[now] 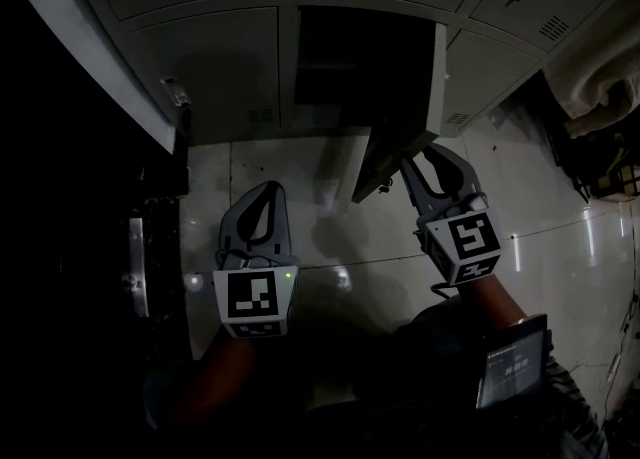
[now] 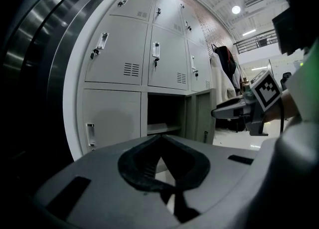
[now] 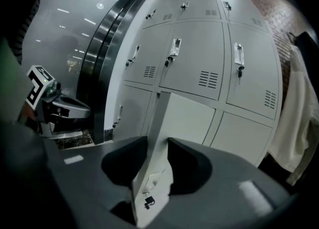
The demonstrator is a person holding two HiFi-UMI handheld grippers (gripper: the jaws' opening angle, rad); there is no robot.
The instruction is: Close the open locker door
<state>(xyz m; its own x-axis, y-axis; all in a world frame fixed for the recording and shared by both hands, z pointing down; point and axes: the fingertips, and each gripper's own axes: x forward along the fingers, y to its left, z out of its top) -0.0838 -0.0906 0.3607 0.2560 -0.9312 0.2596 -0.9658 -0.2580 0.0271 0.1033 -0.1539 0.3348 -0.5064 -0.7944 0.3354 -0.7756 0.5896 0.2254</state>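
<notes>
The open locker door [image 3: 182, 118] stands swung out from the bottom row of grey lockers [image 1: 215, 67], over the tiled floor [image 1: 290, 172]. The right tool [image 1: 420, 154] grips the door's free edge between its jaws. The left tool [image 1: 267, 189] hangs closed and empty, apart from the door.

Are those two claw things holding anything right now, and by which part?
The right gripper clamps the open locker door by its free edge, beside the latch. The left gripper is shut on nothing.
</notes>
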